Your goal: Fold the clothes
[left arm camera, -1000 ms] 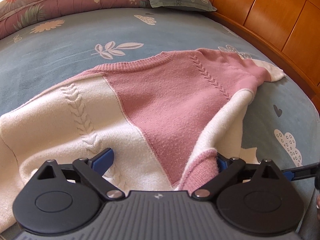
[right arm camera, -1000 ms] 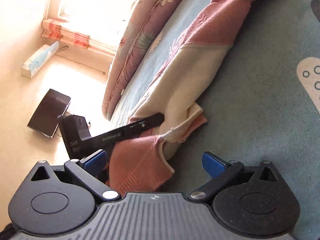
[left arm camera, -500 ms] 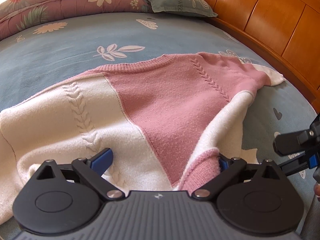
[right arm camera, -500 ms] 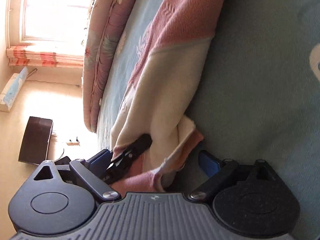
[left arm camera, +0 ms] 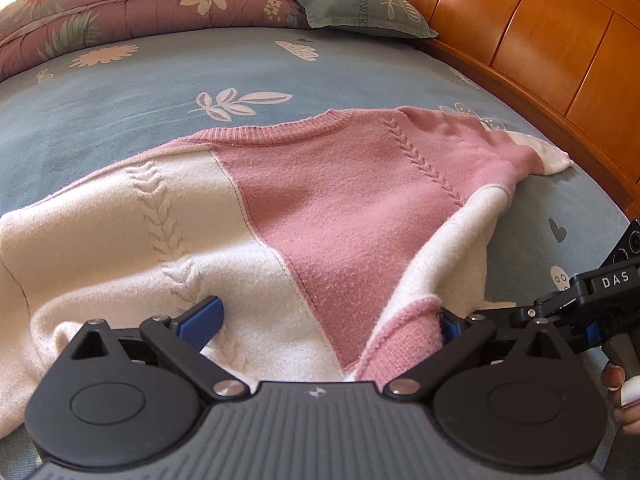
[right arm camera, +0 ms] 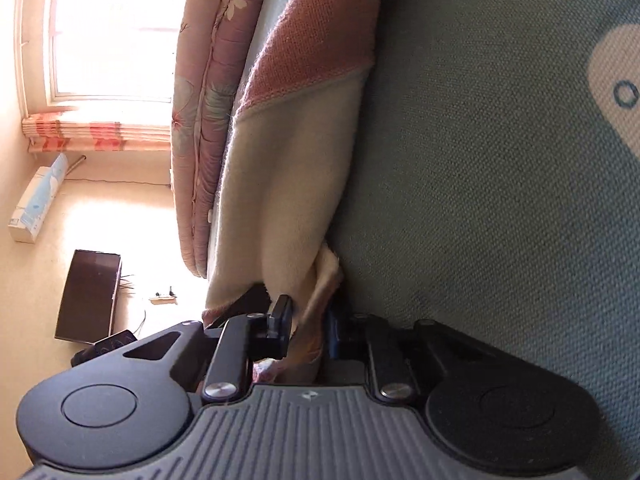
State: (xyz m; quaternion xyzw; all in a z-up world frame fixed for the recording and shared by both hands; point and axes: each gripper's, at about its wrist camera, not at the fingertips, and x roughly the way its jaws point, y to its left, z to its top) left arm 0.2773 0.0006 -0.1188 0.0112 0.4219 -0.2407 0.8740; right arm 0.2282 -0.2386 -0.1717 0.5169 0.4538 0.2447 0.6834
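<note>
Closing on the sweater's (right arm camera: 280,184) near hem, the right claw (right arm camera: 308,320) is pinching cloth; the left claw (left arm camera: 328,320) is standing open over it. Folding likely needs a lift toward the collar next.

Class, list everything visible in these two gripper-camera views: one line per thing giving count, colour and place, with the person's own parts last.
sweater: one, pink and cream, spread on the bed.
bedsheet: one, blue with white prints, under the sweater.
quilt: one, pink floral, folded at the bed's far end.
pillow: one, grey-green, beside the quilt.
headboard: one, orange wood, along the bed's right edge.
window: one, bright, far wall.
dark box: one, on the floor.
left gripper: black, blue pads, open over the sweater's hem.
right gripper: black, jaws closing with sweater fabric between them.
hand: one, behind the right gripper.
</note>
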